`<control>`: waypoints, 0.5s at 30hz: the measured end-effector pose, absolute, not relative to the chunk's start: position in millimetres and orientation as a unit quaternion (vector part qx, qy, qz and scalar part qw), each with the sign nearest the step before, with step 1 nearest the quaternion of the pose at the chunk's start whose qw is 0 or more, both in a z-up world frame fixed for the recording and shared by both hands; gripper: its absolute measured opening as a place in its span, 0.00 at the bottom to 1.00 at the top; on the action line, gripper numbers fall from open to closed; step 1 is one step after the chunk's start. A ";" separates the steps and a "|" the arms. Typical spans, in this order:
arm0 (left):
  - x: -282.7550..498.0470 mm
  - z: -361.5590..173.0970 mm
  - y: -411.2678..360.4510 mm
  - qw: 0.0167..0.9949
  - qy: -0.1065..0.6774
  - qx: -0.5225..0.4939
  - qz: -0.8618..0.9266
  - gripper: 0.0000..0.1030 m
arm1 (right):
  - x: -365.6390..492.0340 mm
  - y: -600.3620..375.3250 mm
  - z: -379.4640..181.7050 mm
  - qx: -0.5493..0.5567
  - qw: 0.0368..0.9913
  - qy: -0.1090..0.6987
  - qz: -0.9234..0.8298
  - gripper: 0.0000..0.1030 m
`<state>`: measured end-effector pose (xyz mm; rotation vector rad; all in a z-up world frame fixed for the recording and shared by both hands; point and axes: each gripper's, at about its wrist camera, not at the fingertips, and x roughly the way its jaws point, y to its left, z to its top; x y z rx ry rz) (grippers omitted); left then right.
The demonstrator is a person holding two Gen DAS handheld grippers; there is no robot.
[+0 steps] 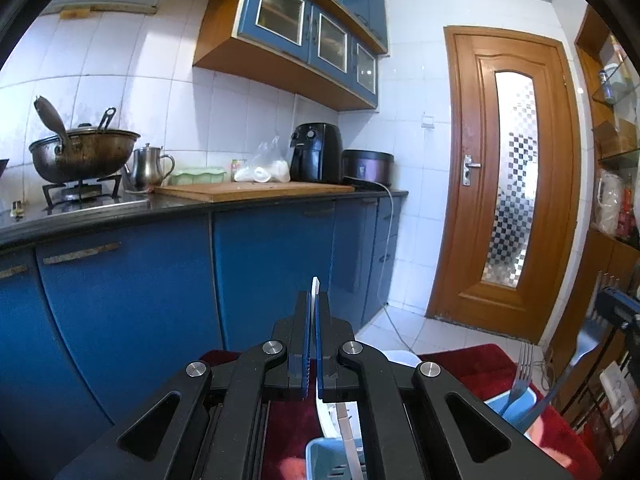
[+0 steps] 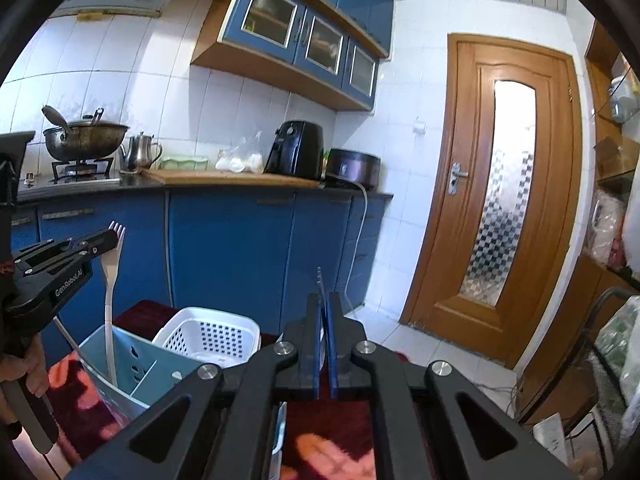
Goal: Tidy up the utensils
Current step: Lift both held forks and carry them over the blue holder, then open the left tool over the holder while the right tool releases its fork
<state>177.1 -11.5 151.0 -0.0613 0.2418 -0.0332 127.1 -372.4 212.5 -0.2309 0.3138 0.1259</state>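
Note:
My left gripper [image 1: 315,292] is shut on a white plastic fork [image 1: 346,428]; in the right wrist view the left gripper [image 2: 110,238] holds this fork [image 2: 109,276] upright, its handle down in a light blue utensil caddy [image 2: 136,364]. My right gripper [image 2: 323,300] is shut on a thin metal fork [image 2: 320,278] standing edge-on between the fingers. In the left wrist view that metal fork [image 1: 522,372] stands in the blue caddy [image 1: 516,404], with the right gripper [image 1: 618,308] at the right edge.
A white perforated basket [image 2: 208,336] stands behind the caddy on a dark red cloth [image 2: 332,420]. Blue kitchen cabinets [image 2: 228,256] and a counter with a wok, kettle, cutting board and air fryer lie ahead. A wooden door [image 2: 504,200] is at the right.

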 end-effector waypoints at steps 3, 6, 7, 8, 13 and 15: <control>177.0 146.2 -15.3 0.992 0.121 -0.020 -0.017 0.01 | 132.3 -370.6 205.9 -0.108 0.977 0.172 0.071 0.05; 174.7 141.9 -18.7 0.992 0.123 -0.014 -0.020 0.01 | 134.4 -368.8 198.5 -0.105 0.974 0.186 0.078 0.05; 174.0 141.0 -19.7 0.992 0.123 -0.012 -0.022 0.01 | 134.7 -367.8 196.8 -0.105 0.973 0.190 0.080 0.05; 174.0 141.0 -19.7 0.992 0.124 -0.011 -0.023 0.01 | 135.4 -367.2 195.0 -0.104 0.972 0.195 0.082 0.05; 172.2 138.6 -24.3 0.990 0.135 -0.004 -0.032 0.02 | 138.0 -367.5 190.0 -0.091 0.969 0.212 0.091 0.06; 171.9 138.1 -25.3 0.990 0.138 -0.002 -0.031 0.02 | 137.2 -369.6 191.1 -0.083 0.968 0.215 0.096 0.06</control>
